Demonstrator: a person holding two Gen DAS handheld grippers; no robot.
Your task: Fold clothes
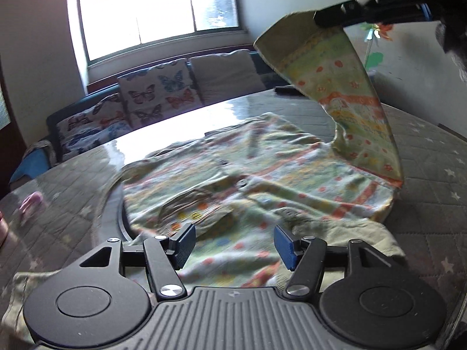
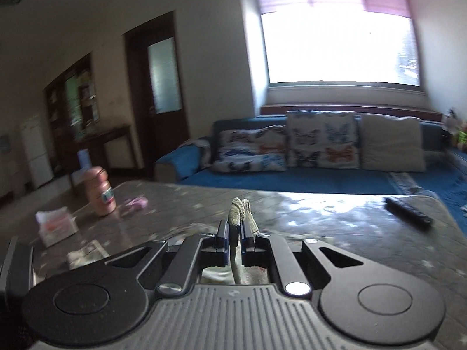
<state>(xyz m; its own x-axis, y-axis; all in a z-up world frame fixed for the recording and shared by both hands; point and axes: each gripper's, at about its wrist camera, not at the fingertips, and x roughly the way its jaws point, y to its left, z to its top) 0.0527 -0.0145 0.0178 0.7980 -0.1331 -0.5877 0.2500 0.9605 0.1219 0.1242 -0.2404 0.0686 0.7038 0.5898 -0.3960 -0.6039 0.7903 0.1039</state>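
Two grippers appear over a glossy, star-patterned table (image 1: 423, 151). Spread across it lies a child's patterned garment (image 1: 233, 180), pale green with orange bands and small coloured motifs, its front buttons facing up and its near edge reaching under the left gripper (image 1: 233, 243). The blue pads (image 1: 186, 243) of that gripper stand well apart above the cloth, and nothing is pinched between them.

One sleeve (image 1: 344, 87) of the garment is lifted clear of the table at the right of the left wrist view, rising from the body of the garment to its cuff. The right gripper (image 1: 329, 17) is clamped on that cuff; in the right wrist view the same gripper (image 2: 234, 232) shows its fingers nearly together, with a bunched strip of fabric (image 2: 238, 213) sticking out past the tips and more cloth hanging below.

Beyond the table stands a blue sofa (image 2: 321, 179) carrying butterfly-print cushions (image 2: 322, 138) and a plain beige cushion (image 2: 392, 143), under a bright window (image 2: 338, 43). On the tabletop in the right wrist view: a dark remote control (image 2: 408, 213) at the far right, a pink bottle (image 2: 99, 192) at the left, and a tissue pack (image 2: 55, 224) near it. A dark wooden door (image 2: 159, 87) stands left of the sofa. Both views are motion-blurred.
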